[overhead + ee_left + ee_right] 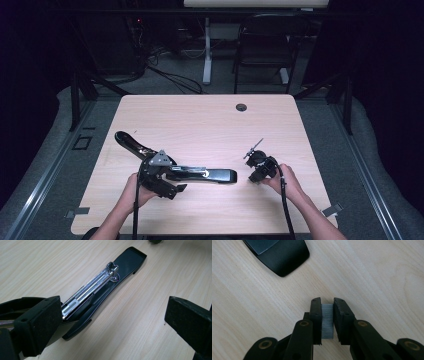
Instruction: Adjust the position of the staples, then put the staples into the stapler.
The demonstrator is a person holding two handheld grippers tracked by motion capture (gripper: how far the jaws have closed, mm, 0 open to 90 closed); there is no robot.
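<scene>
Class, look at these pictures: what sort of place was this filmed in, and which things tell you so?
Probably a lab or recording studio: a bare wooden table on grey carpet, dark curtains all around, loose cables on the floor behind, and a folding chair beside another desk.

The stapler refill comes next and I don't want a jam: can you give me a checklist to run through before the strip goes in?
1. Long black stapler opened out flat on the pale wooden table: ok.
2. Shiny metal staple channel exposed and facing up: ok.
3. Channel free of old staples: cannot tell.
4. Grey strip of staples clamped between the right gripper pads: ok.
5. Left gripper steadying the stapler: not ok; its jaws stand wide apart, the left pad at the rear end.
6. Strip lined up over the channel: not ok; it sits beyond the stapler's front tip.
</scene>
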